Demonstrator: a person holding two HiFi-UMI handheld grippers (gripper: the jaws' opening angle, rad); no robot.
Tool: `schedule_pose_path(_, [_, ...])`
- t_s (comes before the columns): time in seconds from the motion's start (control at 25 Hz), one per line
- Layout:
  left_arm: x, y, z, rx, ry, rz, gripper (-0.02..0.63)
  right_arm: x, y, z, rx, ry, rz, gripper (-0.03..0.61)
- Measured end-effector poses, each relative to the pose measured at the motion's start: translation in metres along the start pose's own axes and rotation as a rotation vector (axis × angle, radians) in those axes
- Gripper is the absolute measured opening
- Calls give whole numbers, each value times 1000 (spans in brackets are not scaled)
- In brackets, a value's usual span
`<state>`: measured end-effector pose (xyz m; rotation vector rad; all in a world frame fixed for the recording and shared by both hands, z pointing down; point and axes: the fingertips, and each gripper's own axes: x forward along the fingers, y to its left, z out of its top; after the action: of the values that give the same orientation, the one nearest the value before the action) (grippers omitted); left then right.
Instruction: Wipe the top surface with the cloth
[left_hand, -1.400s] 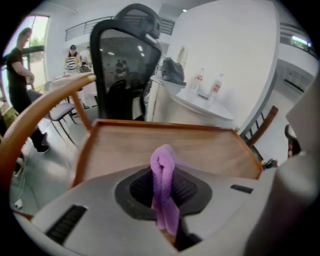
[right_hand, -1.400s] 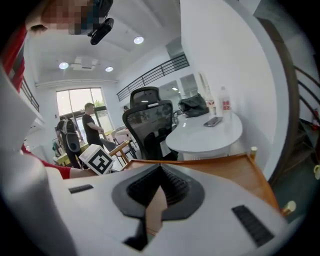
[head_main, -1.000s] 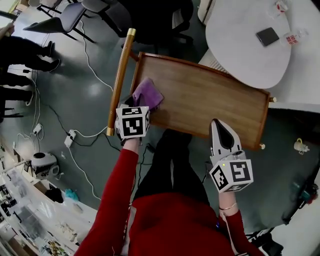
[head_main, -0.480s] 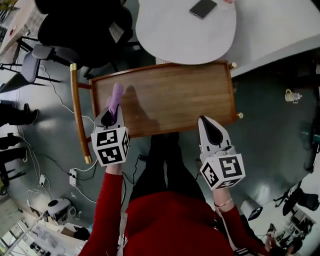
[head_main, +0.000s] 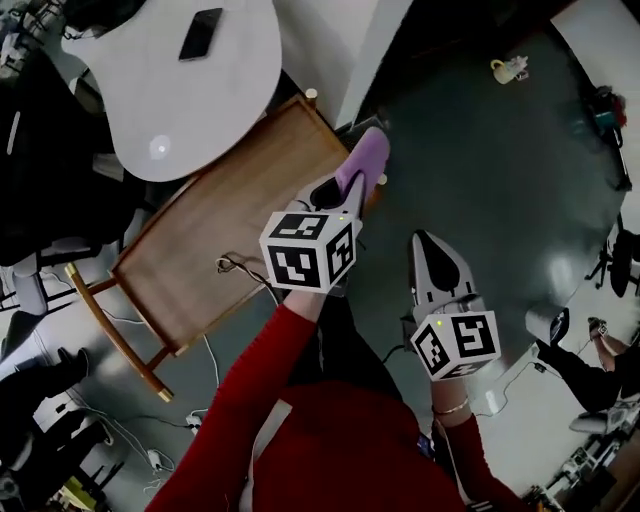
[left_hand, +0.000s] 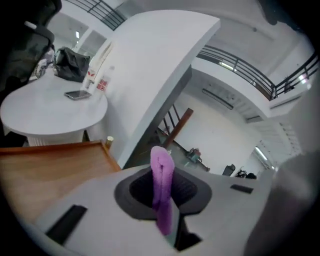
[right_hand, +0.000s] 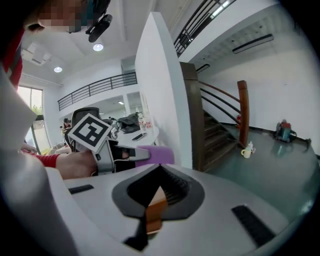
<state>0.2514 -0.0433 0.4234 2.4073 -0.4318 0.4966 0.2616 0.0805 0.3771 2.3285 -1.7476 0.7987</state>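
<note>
The wooden top (head_main: 210, 235) with raised rims lies at the left of the head view. My left gripper (head_main: 345, 190) is at its right end, shut on the purple cloth (head_main: 368, 158), which sticks out past the rim over the dark floor. In the left gripper view the cloth (left_hand: 162, 182) stands pinched between the jaws, with the wooden top (left_hand: 45, 165) off to the left and lower. My right gripper (head_main: 423, 242) hangs over the floor to the right of the top, shut and holding nothing. The right gripper view shows the left gripper's cube (right_hand: 90, 131) and the cloth (right_hand: 157, 154).
A white round table (head_main: 175, 90) with a phone (head_main: 200, 33) stands just behind the wooden top. A mug (head_main: 510, 68) sits on the floor at the far right. Cables (head_main: 240, 268) trail under the top. A staircase (right_hand: 220, 125) rises ahead of the right gripper.
My left gripper has carried the cloth from the left end of the wooden top to its right end and past the rim. The right gripper stayed shut beside the top. The head view swung round.
</note>
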Motion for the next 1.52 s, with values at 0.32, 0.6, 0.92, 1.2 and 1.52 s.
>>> schedule_pose_path(0.32, [29, 5, -62, -93, 191, 27, 53, -4, -17, -9, 27, 46, -4, 12])
schedule_pose_path(0.6, [-41, 88, -93, -153, 194, 285, 54, 40, 28, -4, -77, 114, 196, 11])
schedule_pose_path(0.92, [-208, 180, -141, -320, 88, 667, 54, 76, 115, -13, -205, 177, 463, 12])
schedule_pose_path(1.2, [-341, 222, -184, -423, 13, 984, 54, 97, 187, -27, -300, 223, 652, 11])
schedule_pose_path(1.52, [-389, 224, -198, -430, -18, 1147, 54, 95, 228, -37, -365, 243, 752, 11])
